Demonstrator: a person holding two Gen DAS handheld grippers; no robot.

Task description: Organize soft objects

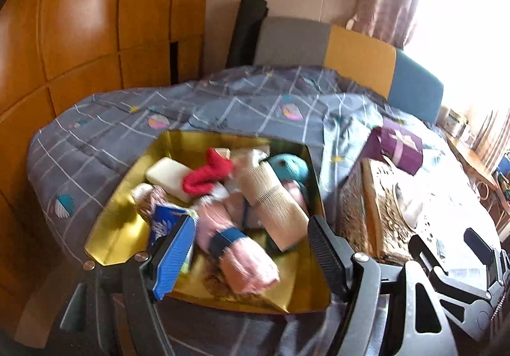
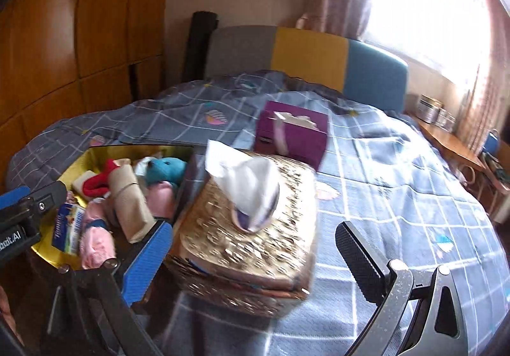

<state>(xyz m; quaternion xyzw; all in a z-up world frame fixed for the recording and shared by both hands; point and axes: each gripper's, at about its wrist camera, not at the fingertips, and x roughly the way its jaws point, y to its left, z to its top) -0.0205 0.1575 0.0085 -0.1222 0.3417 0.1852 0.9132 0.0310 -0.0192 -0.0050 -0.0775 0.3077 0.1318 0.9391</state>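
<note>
A gold tin (image 1: 114, 228) lies on the bed, filled with soft things: a red sock (image 1: 210, 177), a beige rolled cloth (image 1: 271, 203), a teal plush (image 1: 287, 164), a pink roll with a blue band (image 1: 242, 257) and a blue tissue packet (image 1: 165, 225). My left gripper (image 1: 251, 222) hovers open over the tin's near side, gripping nothing. To the right of the tin stands a gold tissue box (image 2: 255, 247) with a white tissue (image 2: 245, 183) sticking up. My right gripper (image 2: 255, 226) is open wide, its pads either side of that box and apart from it.
A purple gift box (image 2: 293, 132) sits on the grid-pattern quilt (image 2: 398, 171) behind the tissue box. A grey, yellow and blue headboard (image 2: 309, 59) is at the far end. A wooden wardrobe (image 1: 79, 37) stands on the left, a side table (image 2: 452, 142) with tins on the right.
</note>
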